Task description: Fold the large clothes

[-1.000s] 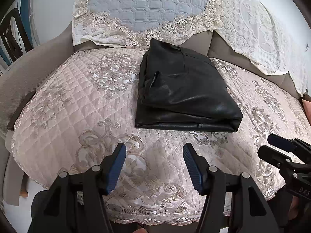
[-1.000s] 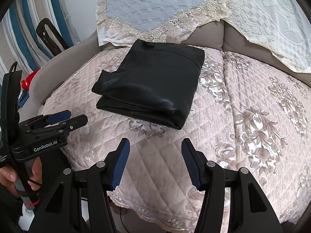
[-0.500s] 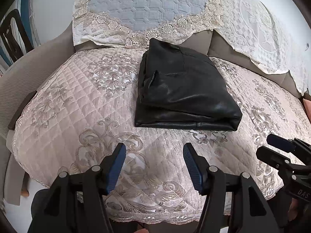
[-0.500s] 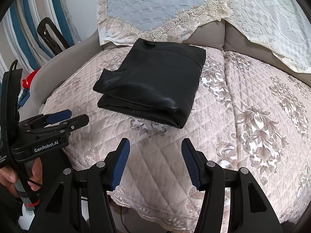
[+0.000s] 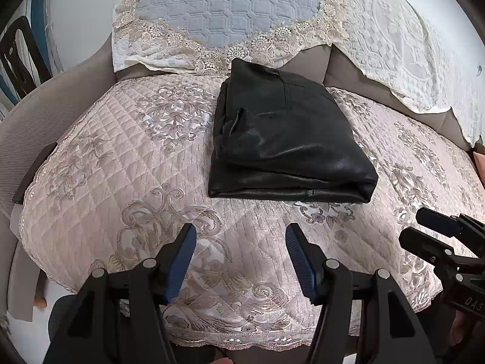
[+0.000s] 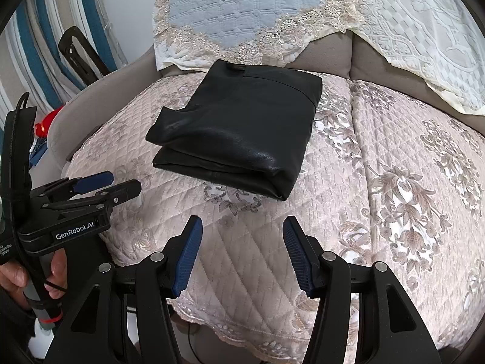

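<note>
A black leather-like garment lies folded into a thick rectangle on the quilted pink sofa cover, its far edge near the backrest. In the right wrist view the same garment sits ahead and a little left. My left gripper hovers open over the seat's front part, well short of the garment, with nothing between its blue pads. My right gripper is open too, likewise empty and short of the fold. Each gripper shows in the other's view: the right gripper at the right edge, the left gripper at the left, held by a hand.
A blue lace-edged cushion cover and a white lace throw hang over the backrest. The grey armrest curves along the left. A black frame and blue-striped fabric stand beyond it. The seat's scalloped front edge lies just below the grippers.
</note>
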A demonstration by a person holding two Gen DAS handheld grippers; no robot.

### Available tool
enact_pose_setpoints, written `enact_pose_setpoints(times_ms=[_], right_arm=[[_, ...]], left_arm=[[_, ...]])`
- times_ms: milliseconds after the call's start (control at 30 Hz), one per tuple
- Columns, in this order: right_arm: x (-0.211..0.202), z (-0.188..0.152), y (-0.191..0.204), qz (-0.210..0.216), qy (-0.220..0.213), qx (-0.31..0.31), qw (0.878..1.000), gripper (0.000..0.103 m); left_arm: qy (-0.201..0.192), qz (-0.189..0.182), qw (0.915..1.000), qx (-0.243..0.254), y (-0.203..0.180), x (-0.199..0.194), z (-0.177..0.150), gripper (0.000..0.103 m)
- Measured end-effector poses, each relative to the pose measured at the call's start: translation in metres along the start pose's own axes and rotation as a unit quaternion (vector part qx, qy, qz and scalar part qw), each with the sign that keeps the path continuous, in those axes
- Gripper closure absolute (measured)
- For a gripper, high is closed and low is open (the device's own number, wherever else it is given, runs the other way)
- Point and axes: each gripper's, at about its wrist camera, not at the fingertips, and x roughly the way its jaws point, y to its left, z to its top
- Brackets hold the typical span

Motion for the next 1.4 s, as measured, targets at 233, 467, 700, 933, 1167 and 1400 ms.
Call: enact_pose_setpoints(times_ms=[233, 467, 700, 933, 1167, 1400], right_arm=[[0.001, -0.001, 0.001, 0.000, 0.001, 0.000, 1.000, 0.047], [0.000, -0.002, 0.001, -0.001, -0.001, 0.001, 1.000, 0.047], [0.000, -0.002, 0.000, 0.000, -0.001, 0.001, 1.000, 0.047], [-0.001, -0.002, 0.000, 0.000, 0.000, 0.002, 1.000, 0.047], [-0.002, -0.005, -0.002, -0.001, -0.002, 0.005, 1.000, 0.047], [-0.003, -0.007, -0.005, -0.001, -0.003, 0.011, 1.000, 0.047]], left_arm=[[0.000, 0.000, 1.0000, 0.004, 0.000, 0.001, -0.001, 0.040], [0.001, 0.000, 1.0000, 0.005, -0.001, 0.001, -0.001, 0.040], [0.001, 0.003, 1.0000, 0.008, -0.003, 0.001, -0.002, 0.040], [0.002, 0.005, 0.9999, 0.011, -0.004, 0.001, -0.002, 0.040], [0.002, 0.010, 0.9997, 0.022, -0.007, 0.002, -0.003, 0.039], [-0.003, 0.008, 0.9996, 0.028, -0.013, 0.001, -0.003, 0.038]])
